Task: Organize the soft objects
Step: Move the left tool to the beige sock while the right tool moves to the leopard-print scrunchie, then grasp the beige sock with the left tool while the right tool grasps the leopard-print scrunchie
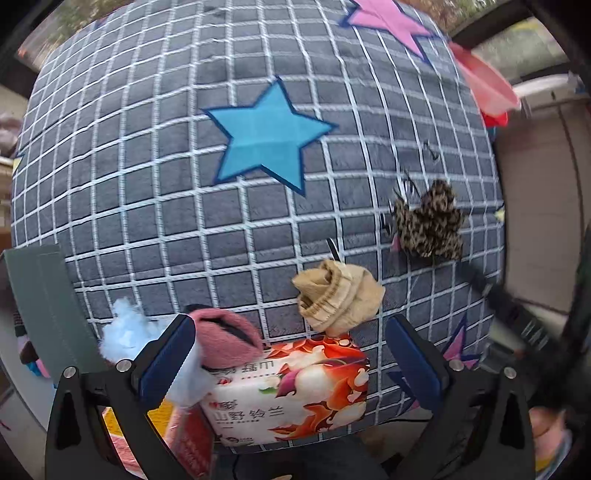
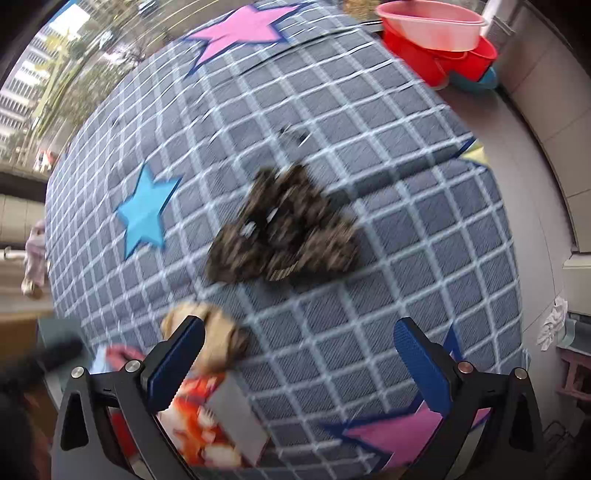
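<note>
A rolled tan sock (image 1: 338, 299) lies on the grey checked quilt (image 1: 166, 155), just beyond a floral tissue pack (image 1: 291, 391). A rolled pink sock (image 1: 227, 338) sits on the pack's left end, against the left finger of my left gripper (image 1: 291, 354), which is open and empty. A light blue fluffy piece (image 1: 125, 332) lies left of it. A leopard-print cloth (image 1: 430, 227) lies at the right. In the blurred right wrist view the leopard cloth (image 2: 284, 229) lies ahead of my open, empty right gripper (image 2: 299, 354); the tan sock (image 2: 214, 336) and tissue pack (image 2: 207, 421) show at lower left.
A pink basin (image 2: 432, 26) in a red one (image 2: 443, 61) stands at the quilt's far right corner. A grey-green panel (image 1: 44, 302) stands at the left edge. The quilt's right edge drops to a tiled floor (image 2: 535, 184).
</note>
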`<state>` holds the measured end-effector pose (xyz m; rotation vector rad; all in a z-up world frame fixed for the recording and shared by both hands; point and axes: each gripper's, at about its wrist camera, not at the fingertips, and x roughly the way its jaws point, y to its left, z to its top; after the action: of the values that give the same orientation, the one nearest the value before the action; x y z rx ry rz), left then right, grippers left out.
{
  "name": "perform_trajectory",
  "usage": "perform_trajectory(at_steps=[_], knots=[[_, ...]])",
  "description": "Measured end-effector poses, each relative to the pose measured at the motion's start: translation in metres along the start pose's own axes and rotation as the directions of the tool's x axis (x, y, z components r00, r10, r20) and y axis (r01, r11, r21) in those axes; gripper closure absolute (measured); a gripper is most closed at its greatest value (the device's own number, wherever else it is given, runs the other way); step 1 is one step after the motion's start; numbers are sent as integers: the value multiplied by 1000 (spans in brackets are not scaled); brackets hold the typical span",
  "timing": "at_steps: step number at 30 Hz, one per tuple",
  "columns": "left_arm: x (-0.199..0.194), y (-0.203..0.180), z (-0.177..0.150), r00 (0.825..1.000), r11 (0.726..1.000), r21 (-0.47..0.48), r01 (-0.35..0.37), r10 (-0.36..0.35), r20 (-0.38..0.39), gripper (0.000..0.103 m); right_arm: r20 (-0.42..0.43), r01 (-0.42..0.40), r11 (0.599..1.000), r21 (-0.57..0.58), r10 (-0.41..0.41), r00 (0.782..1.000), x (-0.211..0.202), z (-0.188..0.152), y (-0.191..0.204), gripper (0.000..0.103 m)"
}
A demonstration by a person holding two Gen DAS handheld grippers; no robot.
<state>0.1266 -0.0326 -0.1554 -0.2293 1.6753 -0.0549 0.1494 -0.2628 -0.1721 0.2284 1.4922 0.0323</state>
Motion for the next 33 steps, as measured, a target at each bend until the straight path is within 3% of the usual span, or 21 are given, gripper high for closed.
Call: perform_trajectory(at_steps=[4,10,17,24,33], knots=[[28,-24,-3,996,995,54,-80,81,-26,0,-8,-31,999,26,31,999,11,32,-7,0],[58,-38,4,993,994,11,-106,107,-46,0,-70,-31,996,-83,26,997,43,53,15,0],[80,-46,17,990,990,-40,-133,131,-48,0,-133,35,974,-223,-66,989,75,54,31,0],[111,-46,23,986,986,-85,-143,134,-103,0,-168,60,953,-298,-114,979,97,55,40,0],[121,-38,24,980,987,-83,-134,120,-157,0,-161,123,916,-383,-197,967,108,47,61,0]])
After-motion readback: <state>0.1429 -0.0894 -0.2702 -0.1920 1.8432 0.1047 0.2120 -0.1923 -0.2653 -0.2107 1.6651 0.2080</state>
